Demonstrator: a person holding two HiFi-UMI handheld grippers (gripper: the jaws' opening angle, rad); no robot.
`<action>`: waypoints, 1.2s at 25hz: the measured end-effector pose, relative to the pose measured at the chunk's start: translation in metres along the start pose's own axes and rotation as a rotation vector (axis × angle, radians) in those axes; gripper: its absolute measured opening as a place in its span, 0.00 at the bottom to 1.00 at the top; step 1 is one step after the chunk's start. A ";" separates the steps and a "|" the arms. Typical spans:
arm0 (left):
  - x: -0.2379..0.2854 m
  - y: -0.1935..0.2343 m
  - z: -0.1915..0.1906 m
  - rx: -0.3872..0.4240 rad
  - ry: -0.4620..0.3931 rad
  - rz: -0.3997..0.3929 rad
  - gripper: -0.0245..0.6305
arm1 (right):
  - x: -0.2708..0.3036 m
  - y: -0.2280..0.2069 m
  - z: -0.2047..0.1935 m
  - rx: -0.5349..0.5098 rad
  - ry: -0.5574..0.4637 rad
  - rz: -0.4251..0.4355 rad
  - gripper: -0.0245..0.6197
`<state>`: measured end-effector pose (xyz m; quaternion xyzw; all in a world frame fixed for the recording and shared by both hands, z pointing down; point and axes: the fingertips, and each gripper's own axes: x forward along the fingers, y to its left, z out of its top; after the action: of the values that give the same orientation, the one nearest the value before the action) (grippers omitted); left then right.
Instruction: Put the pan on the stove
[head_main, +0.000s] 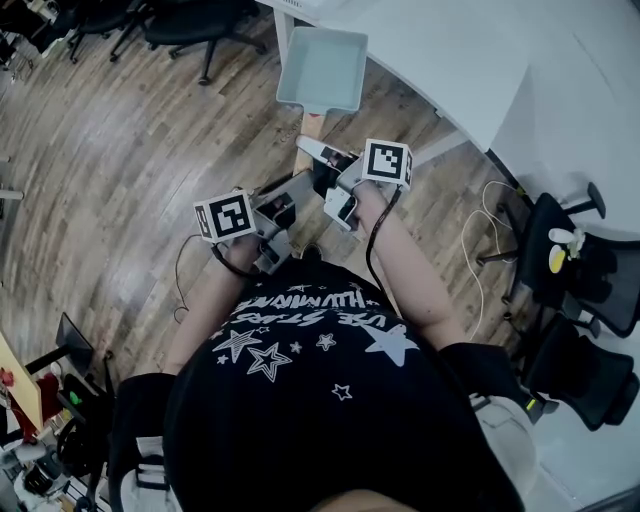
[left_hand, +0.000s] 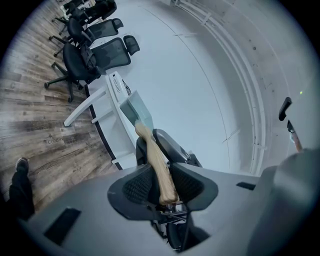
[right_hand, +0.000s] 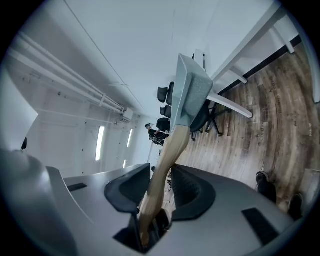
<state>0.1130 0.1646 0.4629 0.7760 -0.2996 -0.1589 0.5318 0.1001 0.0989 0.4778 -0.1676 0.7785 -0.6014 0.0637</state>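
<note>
A pale blue-green square pan (head_main: 322, 68) with a wooden handle (head_main: 311, 126) hangs in the air over the wooden floor, in front of the person. Both grippers grip the handle. My left gripper (head_main: 290, 200) is shut on the handle's near end (left_hand: 162, 175), and the pan (left_hand: 135, 107) shows beyond it. My right gripper (head_main: 330, 165) is shut on the handle further up (right_hand: 165, 160), with the pan (right_hand: 192, 92) tilted on edge above its jaws. No stove shows in any view.
A white table (head_main: 450, 60) stands just beyond the pan. Black office chairs (head_main: 580, 260) sit at the right, more chairs (left_hand: 95, 55) at the far end of the room. A cable (head_main: 490, 220) lies on the floor.
</note>
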 end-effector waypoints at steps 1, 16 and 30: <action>0.000 0.001 0.000 -0.002 0.000 0.001 0.24 | 0.000 0.000 0.000 0.002 0.001 0.002 0.24; 0.005 0.024 0.043 -0.028 -0.016 -0.006 0.24 | 0.040 -0.011 0.027 0.023 -0.006 -0.011 0.24; 0.051 0.077 0.183 0.000 0.080 -0.035 0.24 | 0.139 -0.030 0.144 0.001 -0.051 -0.016 0.24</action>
<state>0.0263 -0.0206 0.4669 0.7869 -0.2646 -0.1370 0.5404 0.0192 -0.0866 0.4821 -0.1890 0.7749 -0.5980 0.0787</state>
